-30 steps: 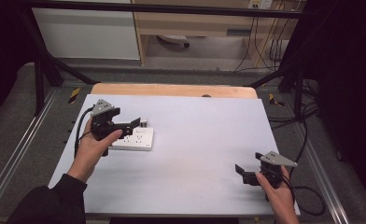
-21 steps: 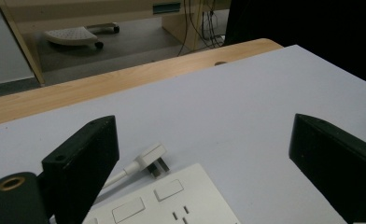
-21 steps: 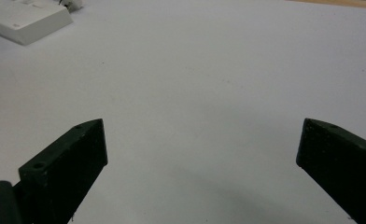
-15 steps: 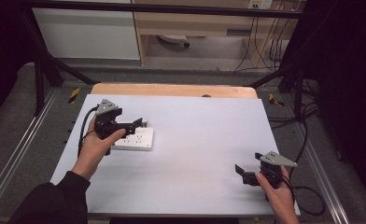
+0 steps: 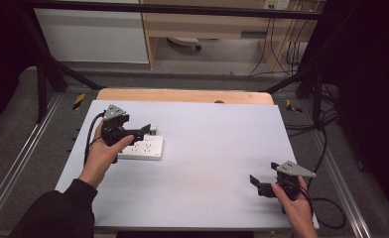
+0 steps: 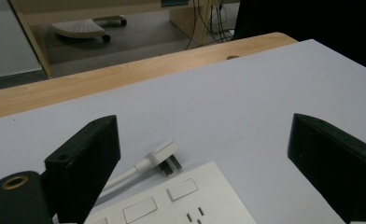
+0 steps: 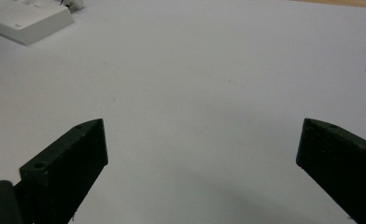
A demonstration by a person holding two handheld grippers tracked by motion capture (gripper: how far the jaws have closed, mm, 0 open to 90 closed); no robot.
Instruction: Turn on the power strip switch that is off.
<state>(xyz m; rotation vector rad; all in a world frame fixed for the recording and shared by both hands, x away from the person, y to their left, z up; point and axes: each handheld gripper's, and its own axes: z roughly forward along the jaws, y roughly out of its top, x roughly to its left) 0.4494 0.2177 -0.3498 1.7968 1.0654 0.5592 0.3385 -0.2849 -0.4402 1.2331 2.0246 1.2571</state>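
White power strip [image 5: 142, 148] lying flat on the left part of the white table [image 5: 212, 148], its plug [image 6: 165, 156] resting just beyond it; no legible markings. Left gripper [image 5: 142, 131] poised above the strip, jaws spread, empty. Right gripper [image 5: 256, 181] near the front right edge, jaws spread, empty.

White power strip [image 5: 142, 148] lies flat on the pale table [image 5: 212, 148], at about 9 o'clock from table centre. Rectangular switches and socket slots face up. Its white plug [image 6: 165, 156] rests on the table at the strip's 12 o'clock edge, prongs apparently toward the strip, cord attached.
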